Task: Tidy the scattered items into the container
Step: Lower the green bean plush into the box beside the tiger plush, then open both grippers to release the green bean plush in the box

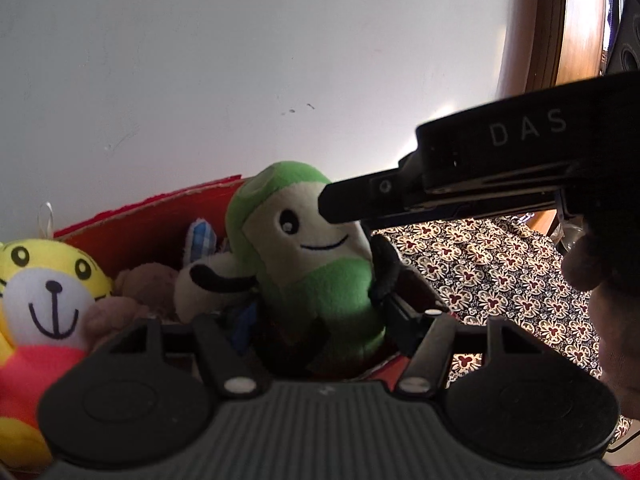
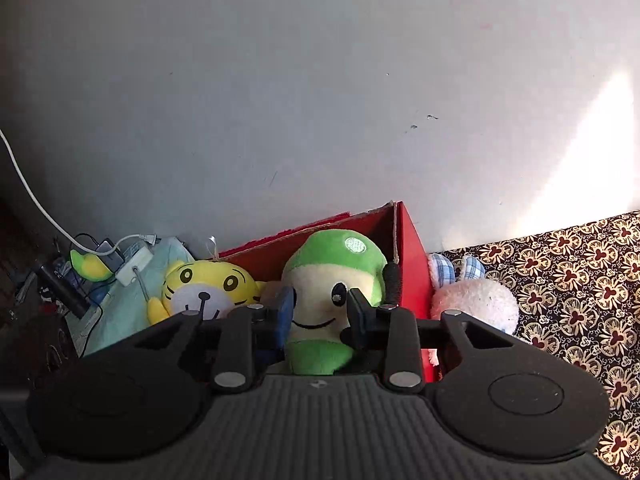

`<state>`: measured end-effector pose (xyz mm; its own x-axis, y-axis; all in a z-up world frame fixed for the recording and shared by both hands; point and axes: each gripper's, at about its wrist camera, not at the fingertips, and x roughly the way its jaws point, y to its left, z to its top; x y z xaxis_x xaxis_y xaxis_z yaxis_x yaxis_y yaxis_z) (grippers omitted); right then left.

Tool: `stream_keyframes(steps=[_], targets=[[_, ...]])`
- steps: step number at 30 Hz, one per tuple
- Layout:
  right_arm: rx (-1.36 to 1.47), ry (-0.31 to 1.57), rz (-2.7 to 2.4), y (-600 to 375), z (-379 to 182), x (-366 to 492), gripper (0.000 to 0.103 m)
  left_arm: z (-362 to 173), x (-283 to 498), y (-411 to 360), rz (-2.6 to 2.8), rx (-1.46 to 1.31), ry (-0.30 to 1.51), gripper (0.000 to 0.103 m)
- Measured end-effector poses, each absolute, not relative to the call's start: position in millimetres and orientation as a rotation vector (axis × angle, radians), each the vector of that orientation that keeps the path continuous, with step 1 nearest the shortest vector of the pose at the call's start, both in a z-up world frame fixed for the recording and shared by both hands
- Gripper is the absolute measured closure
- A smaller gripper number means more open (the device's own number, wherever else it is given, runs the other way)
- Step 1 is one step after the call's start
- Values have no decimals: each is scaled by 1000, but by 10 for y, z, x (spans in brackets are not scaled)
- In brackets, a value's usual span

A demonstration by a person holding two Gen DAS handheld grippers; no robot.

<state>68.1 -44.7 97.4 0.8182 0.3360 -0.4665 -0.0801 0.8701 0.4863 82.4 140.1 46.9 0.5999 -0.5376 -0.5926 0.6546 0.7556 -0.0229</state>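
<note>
A green and cream plush stands upright in the red box. My right gripper is shut on the plush, one finger on each side of its face. In the left wrist view the same plush sits between the fingers of my left gripper, which look spread around its body; whether they touch it is unclear. The right gripper body reaches in from the right at the plush's head. A yellow tiger plush lies at the box's left, also in the right wrist view.
A pink bunny plush with checked ears lies outside the box on the patterned cloth. A brown plush and a white-black plush lie in the box. Cables and a charger sit at the left. A white wall stands behind.
</note>
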Motion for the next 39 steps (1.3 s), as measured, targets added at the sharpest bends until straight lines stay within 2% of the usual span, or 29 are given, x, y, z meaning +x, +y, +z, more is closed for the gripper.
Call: stream_keyframes(steps=[7,11,17,19,20,23,30,39], targets=[[398,647,174,-307,884,853,68,462,801,1418,-679,212,588,40],[403,679,140,-334,771,923,68,547,728,1490,-670,192,534,35],[308,675,135,-235,773,991,67,466,818,1385,-691,167,573,36],[383,671,152,-335,764,961,60,420,864,1346,-696,156,584,36],[420,666,167,-391,757,933,60,413,887,1351,-706,134,591,35],[514,639,185,-548,761,835,61,397,930,1352,-720,105,596,28],[568,630,235,-674,752,703,72,321,1059,1367,-708,42,637,27],[601,657,262,-706,747,618,73,276,1043,1403,-684,17,675,27]])
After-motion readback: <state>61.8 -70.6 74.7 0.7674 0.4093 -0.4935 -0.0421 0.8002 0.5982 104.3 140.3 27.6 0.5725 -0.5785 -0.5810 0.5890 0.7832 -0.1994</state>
